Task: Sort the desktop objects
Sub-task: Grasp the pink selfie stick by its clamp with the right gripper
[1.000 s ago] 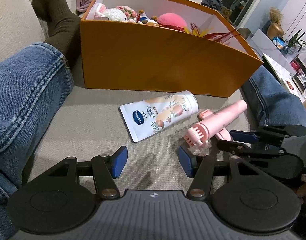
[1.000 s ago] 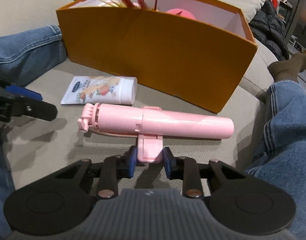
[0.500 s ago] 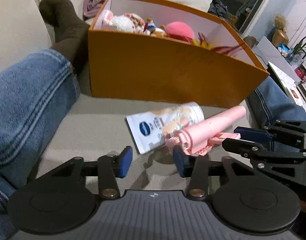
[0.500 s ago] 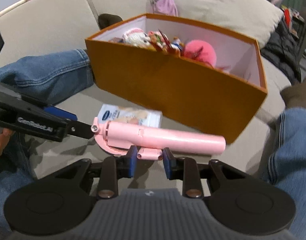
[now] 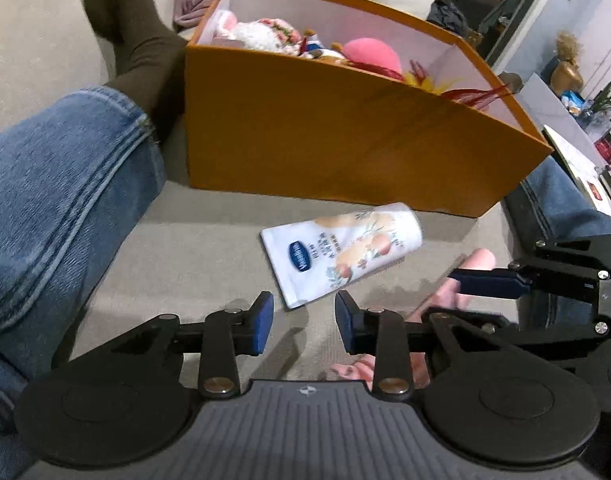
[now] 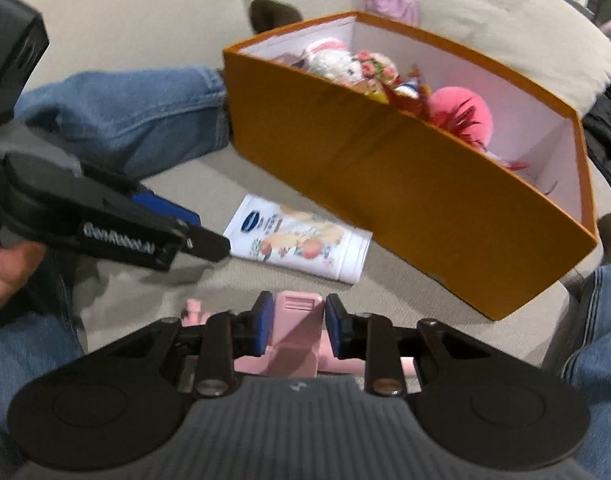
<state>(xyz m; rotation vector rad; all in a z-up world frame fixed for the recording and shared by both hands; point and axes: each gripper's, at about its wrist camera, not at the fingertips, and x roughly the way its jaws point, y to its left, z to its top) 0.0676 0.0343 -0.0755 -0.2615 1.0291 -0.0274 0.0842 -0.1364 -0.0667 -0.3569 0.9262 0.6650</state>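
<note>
We see the right gripper (image 6: 296,330) pinching the flat clamp plate of a pink selfie stick (image 6: 296,334), blue pads against both its sides; its jaws are opening a little at this moment, though the plate sits between them and the pads look to be touching it. The stick's body runs crosswise beneath the fingers, mostly hidden by the gripper, so we cannot tell how it hangs. In the left wrist view it shows as a blurred pink bar beside the right gripper's blue pad (image 5: 485,283).

The left gripper (image 5: 304,323) hovers over the beige sofa cushion (image 5: 193,256) with its jaws closing, partly spread and with nothing between them; the crimped end of a white Vaseline hand cream tube (image 5: 341,252) lies just beyond its tips. The tube lies flat on the cushion, near the front wall of an orange cardboard box (image 5: 345,140). Inside the box we see a white plush toy (image 6: 331,60), a pink round plush (image 6: 461,110) and red feathers (image 5: 473,94). Denim-clad legs (image 5: 57,200) flank the cushion on both sides.
</note>
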